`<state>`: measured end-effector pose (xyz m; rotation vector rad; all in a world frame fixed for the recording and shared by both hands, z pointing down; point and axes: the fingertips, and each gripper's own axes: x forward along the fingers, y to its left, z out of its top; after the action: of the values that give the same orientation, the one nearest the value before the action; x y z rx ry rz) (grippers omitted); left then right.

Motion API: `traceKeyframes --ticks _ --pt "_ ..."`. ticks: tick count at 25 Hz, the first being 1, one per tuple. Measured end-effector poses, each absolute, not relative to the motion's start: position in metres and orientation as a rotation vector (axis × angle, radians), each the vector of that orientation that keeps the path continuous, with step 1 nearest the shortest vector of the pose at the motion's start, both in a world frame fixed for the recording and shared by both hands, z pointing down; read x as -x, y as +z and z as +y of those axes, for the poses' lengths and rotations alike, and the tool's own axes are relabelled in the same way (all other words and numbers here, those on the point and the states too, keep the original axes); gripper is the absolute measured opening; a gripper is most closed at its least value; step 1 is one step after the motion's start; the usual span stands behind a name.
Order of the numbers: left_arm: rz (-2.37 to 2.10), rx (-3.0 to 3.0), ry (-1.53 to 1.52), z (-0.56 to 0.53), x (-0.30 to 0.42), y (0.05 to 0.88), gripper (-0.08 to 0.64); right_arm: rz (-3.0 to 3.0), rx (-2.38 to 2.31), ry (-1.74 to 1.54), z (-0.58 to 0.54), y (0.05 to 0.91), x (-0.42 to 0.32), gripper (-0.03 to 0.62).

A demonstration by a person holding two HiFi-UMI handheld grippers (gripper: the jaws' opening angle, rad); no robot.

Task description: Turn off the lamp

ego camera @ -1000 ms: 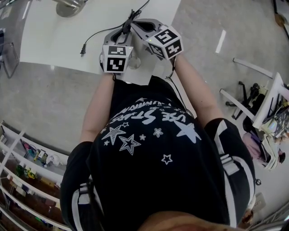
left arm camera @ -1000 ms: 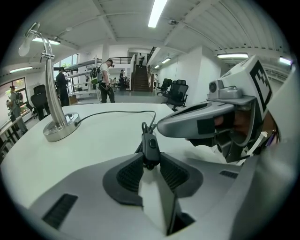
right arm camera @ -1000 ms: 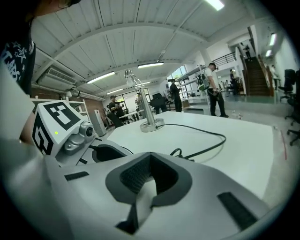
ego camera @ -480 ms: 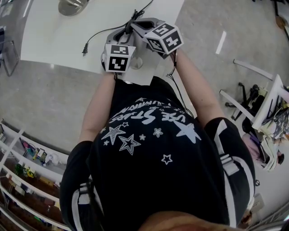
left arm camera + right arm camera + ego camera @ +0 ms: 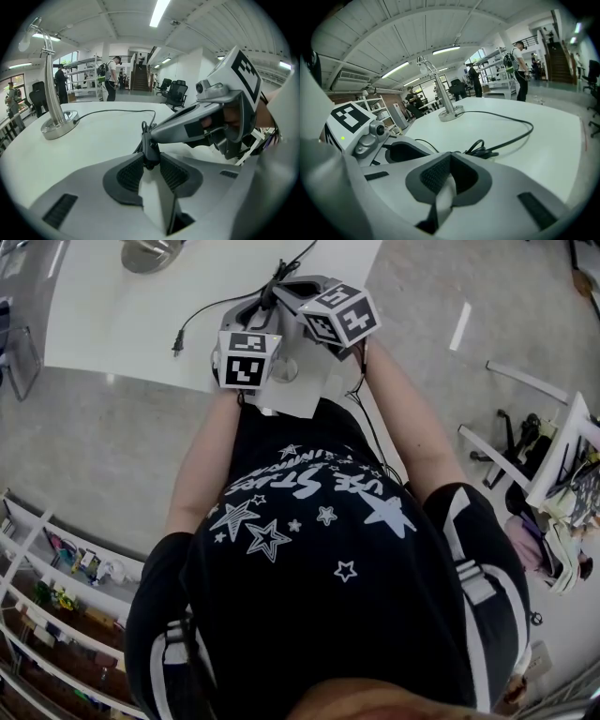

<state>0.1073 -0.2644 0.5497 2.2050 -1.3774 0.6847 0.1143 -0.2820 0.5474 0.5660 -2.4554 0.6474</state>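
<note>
While the lamp (image 5: 52,93) stands well apart across the table (image 5: 93,140), its cord switch (image 5: 150,149), judged light, hard and apt to skid on limp cable (image 5: 117,111), is pinched by its sides in the left gripper (image 5: 151,159), with the closed, empty right gripper (image 5: 158,135) set at its top.

The lamp (image 5: 50,89) has a polished, mirror-bright metal stem and base. The desk (image 5: 93,145) is smooth white with a soft sheen. The cord (image 5: 122,110) is matt black. The left gripper (image 5: 151,161) is matt grey plastic; its fingers (image 5: 130,176) carry black ribbed pads.
</note>
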Motion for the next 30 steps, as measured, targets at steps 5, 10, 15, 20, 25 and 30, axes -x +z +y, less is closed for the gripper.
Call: traceKeyframes --ticks 5,10,15,20,25,30 --pt "-1.376 -2.209 0.691 -0.266 -0.11 0.55 0.126 -2.488 -0.61 0.647 -0.283 0.547 -0.119 0.006" --pt "-1.337 -2.247 0.693 -0.267 -0.107 0.549 0.127 -2.513 -0.745 0.72 -0.284 0.541 -0.128 0.006" --pt "-1.288 -2.299 0.711 -0.269 -0.107 0.546 0.127 -2.504 -0.909 0.777 -0.28 0.535 -0.148 0.006" --pt "-1.258 -2.346 0.721 -0.265 -0.1 0.541 0.13 -2.469 -1.036 0.802 -0.271 0.528 -0.162 0.006" --pt "-1.181 -2.404 0.694 -0.259 -0.089 0.531 0.14 -2.442 -1.182 0.818 -0.263 0.519 -0.165 0.007" --pt "-1.119 -2.45 0.646 -0.247 -0.064 0.515 0.14 -2.411 -1.302 0.829 -0.244 0.509 -0.152 0.006"
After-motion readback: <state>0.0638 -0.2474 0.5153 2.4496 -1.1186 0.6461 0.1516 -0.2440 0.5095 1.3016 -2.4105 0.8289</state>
